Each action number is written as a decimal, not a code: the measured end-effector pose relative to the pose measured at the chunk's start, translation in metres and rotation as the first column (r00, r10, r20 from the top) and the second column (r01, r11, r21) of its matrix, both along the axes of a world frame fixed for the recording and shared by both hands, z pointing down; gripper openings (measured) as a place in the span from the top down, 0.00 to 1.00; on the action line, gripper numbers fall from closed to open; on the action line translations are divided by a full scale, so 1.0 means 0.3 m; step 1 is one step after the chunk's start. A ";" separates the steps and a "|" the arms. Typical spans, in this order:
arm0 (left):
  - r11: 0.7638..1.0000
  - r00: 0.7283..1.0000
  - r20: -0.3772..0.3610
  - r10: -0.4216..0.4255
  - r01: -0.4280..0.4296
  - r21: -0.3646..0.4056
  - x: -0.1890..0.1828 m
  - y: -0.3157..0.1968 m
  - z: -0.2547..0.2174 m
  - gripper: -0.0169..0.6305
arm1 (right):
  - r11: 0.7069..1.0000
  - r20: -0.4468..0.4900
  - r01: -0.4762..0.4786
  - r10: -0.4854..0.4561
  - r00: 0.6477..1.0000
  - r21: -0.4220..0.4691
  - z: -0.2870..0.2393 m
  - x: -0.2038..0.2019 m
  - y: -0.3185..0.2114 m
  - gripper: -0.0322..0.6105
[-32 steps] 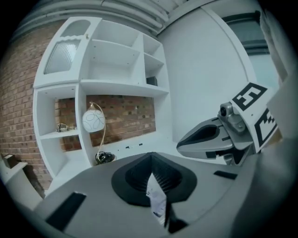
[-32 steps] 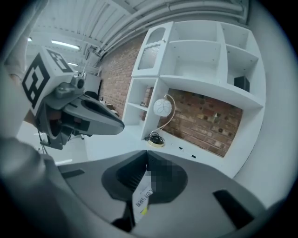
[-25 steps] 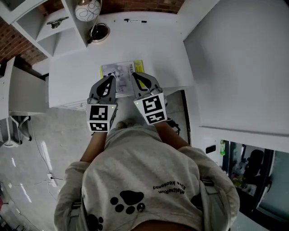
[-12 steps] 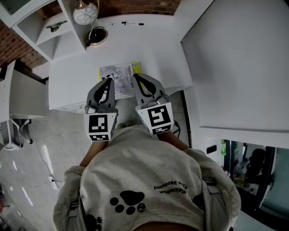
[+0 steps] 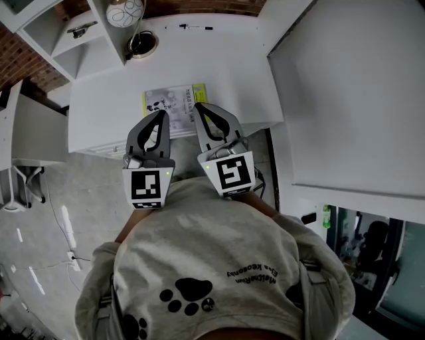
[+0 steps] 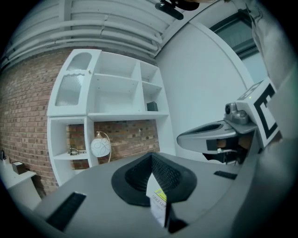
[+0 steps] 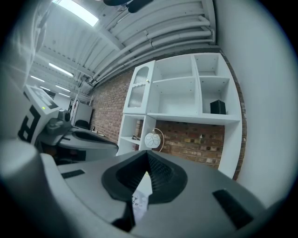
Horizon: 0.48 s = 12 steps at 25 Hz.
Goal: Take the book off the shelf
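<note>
Claws — left claw (image 5: 161,113) and right claw (image 5: 196,105) — are clenching on nothing as you are holding them level. The book (image 5: 169,103) is lying flat on the bench (image 5: 229,73), just beyond and under both tips, equally near each. Against a second ago, both claws are sitting higher; the book is staying put.

The room is bright and even, lit by long ceiling lights (image 7: 74,10), and the floor (image 5: 66,222) shows shiny white streaks. Both gripper views bend round with black corners (like a fishbowl), and the close grey jaws look soft and blurry.
</note>
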<state>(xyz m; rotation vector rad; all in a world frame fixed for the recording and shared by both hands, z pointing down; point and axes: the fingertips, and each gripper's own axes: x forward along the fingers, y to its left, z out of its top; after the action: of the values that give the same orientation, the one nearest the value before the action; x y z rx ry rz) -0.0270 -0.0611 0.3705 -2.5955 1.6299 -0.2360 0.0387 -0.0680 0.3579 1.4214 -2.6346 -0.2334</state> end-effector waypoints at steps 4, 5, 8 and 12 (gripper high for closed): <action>1.000 1.000 -0.007 -0.013 0.013 0.000 0.022 0.011 0.022 0.96 | 1.000 0.010 0.003 -0.003 1.000 -0.013 0.030 0.027 0.002 0.93; 1.000 1.000 -0.007 -0.015 0.015 0.002 0.027 0.014 0.028 0.96 | 1.000 0.011 0.007 -0.006 1.000 -0.017 0.038 0.030 0.005 0.93; 1.000 1.000 -0.009 -0.022 0.022 0.000 0.038 0.024 0.046 0.96 | 1.000 0.010 0.021 -0.021 1.000 -0.017 0.055 0.037 0.016 0.93; 0.999 0.999 -0.017 -0.030 0.030 -0.017 0.048 0.037 0.072 0.96 | 0.999 0.012 0.033 -0.033 0.999 -0.013 0.065 0.045 0.020 0.93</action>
<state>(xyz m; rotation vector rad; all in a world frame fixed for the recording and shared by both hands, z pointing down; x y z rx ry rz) -0.0127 -0.0499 0.3922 -2.5943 1.6811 -0.2301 0.0522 -0.0619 0.3774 1.3806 -2.6654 -0.2114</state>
